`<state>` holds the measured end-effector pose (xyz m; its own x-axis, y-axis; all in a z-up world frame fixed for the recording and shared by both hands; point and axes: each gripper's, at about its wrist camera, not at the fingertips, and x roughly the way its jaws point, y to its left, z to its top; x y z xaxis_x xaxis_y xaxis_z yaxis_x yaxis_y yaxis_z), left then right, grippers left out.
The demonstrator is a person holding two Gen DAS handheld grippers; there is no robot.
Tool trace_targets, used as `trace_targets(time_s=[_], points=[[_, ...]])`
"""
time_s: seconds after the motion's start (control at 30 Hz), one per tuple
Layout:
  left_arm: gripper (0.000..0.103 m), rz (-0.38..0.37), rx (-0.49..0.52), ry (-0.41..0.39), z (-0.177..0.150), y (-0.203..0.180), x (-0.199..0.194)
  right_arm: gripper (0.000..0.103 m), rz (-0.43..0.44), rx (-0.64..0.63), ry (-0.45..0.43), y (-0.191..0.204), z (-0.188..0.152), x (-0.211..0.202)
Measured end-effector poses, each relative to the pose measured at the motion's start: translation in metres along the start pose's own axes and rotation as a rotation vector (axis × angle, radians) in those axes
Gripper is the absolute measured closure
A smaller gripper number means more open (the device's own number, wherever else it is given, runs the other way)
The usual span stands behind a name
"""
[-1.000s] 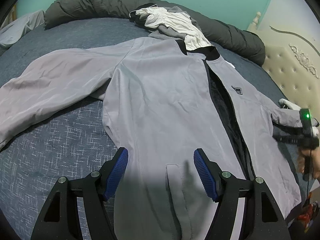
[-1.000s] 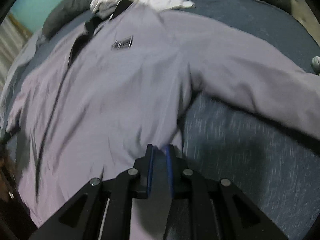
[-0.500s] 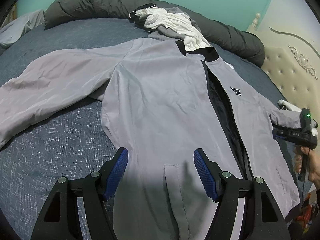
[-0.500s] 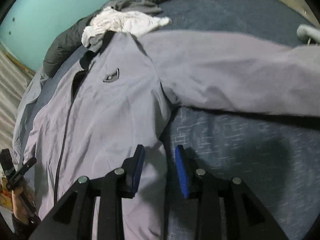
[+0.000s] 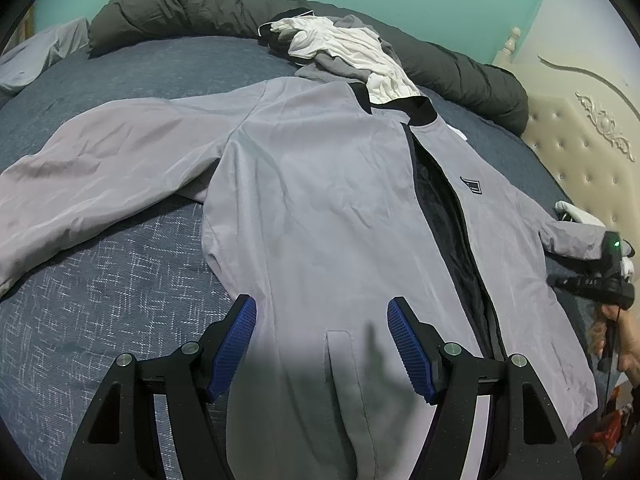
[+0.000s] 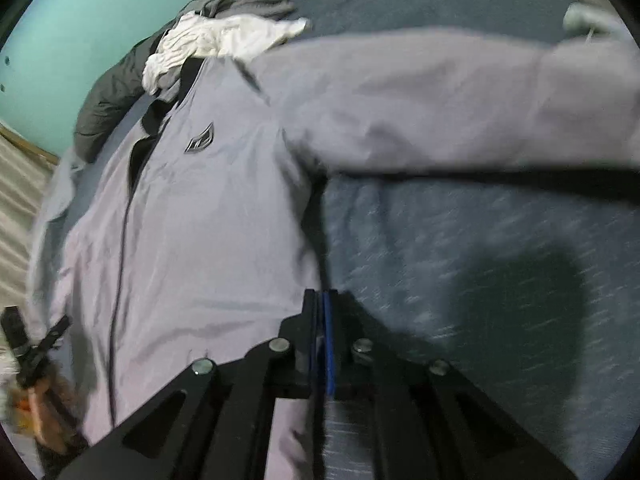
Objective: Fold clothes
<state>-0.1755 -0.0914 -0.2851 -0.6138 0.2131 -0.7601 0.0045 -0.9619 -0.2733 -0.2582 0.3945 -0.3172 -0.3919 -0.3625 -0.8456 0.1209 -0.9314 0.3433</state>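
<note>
Right wrist, tool [image 6: 320,304] pinching jacket [image 6: 192,240] edge

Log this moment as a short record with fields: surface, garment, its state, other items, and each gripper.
surface: bed with a dark blue cover
garment: grey jacket, front up, both sleeves spread out to the sides
zip: open along the front, dark lining showing
other items: white cloth and grey cloth piled by the collar; dark duvet along the far edge
left gripper: open, above the jacket's lower hem, nothing between its fingers
right gripper: fingers together at the jacket's side edge; view too blurred to tell whether fabric is pinched
</note>
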Motion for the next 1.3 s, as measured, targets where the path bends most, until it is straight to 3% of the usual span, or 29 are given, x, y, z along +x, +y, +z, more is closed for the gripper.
trace_targets(time_s=[0.13,0.3,0.4,0.67,0.93,1.17,1.3], points=[[0.031,0.002,0.004,0.002,-0.001,-0.001,0.001,0.099,-0.019,-0.085,-0.075,0.034,0.017,-0.012],[0.031,0.002,0.006,0.004,-0.002,-0.001,0.0,0.098,0.045,-0.159,-0.03,0.091,0.035,0.016],[0.031,0.001,0.009,0.009,-0.002,0.0,0.0,0.085,0.063,-0.193,-0.006,0.132,0.049,0.045],[0.031,-0.004,-0.005,0.016,-0.003,0.007,0.001,0.084,0.081,-0.211,0.046,0.192,0.054,0.107],[0.031,-0.008,-0.004,0.041,-0.005,0.011,0.006,0.084,0.043,-0.263,0.065,0.21,0.043,0.13],[0.031,-0.009,-0.012,0.04,-0.005,0.016,0.003,0.082,0.123,-0.259,0.02,0.225,0.056,0.128],[0.031,-0.013,-0.016,0.043,-0.007,0.019,0.002,0.069,0.172,-0.25,-0.008,0.234,0.064,0.128]])
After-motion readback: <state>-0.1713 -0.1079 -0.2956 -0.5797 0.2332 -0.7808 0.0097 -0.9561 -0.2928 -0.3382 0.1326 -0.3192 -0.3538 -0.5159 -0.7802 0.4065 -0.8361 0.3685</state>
